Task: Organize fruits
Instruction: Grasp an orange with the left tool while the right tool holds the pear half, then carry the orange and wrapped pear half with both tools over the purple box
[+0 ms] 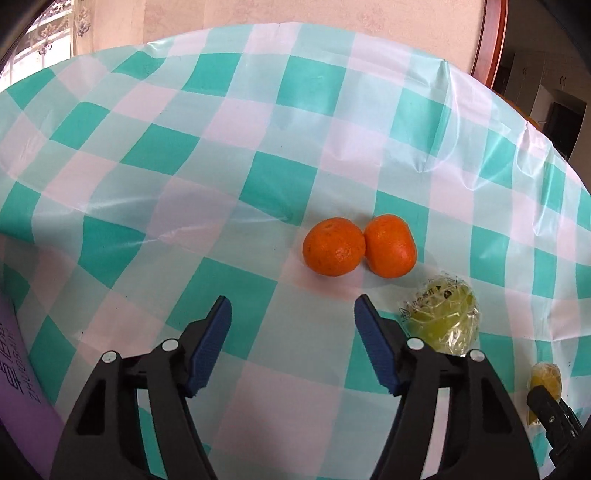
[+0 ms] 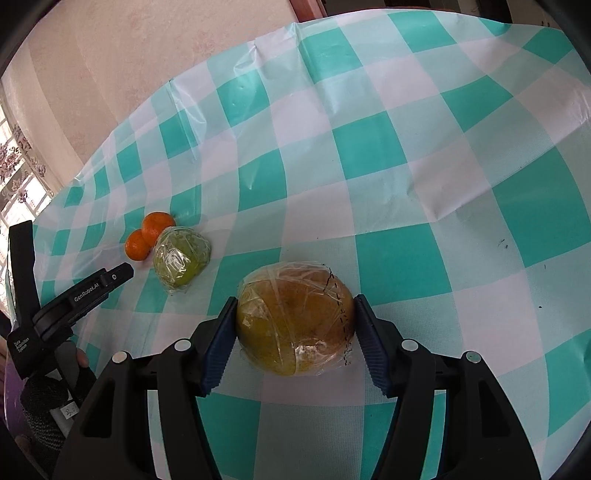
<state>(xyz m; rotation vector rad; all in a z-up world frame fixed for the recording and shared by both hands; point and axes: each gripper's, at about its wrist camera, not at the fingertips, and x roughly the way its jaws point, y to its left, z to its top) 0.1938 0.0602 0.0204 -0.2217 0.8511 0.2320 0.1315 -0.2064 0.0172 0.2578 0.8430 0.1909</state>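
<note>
Two oranges (image 1: 358, 246) lie touching on the checked tablecloth, also in the right wrist view (image 2: 149, 234). A green fruit in clear wrap (image 1: 443, 315) lies right of them and shows in the right wrist view (image 2: 181, 256). My left gripper (image 1: 291, 314) is open and empty, just short of the oranges; it also shows in the right wrist view (image 2: 123, 273). My right gripper (image 2: 295, 314) is shut on a large yellow-brown fruit in clear wrap (image 2: 295, 319), its pads against both sides. That fruit shows at the right edge of the left wrist view (image 1: 546, 376).
The teal-and-white checked tablecloth (image 2: 424, 155) covers the table, with creases toward the far edge. A pink wall (image 1: 258, 14) stands behind it. A purple object (image 1: 18, 387) lies at the left edge. A window (image 2: 18, 177) is at the far left.
</note>
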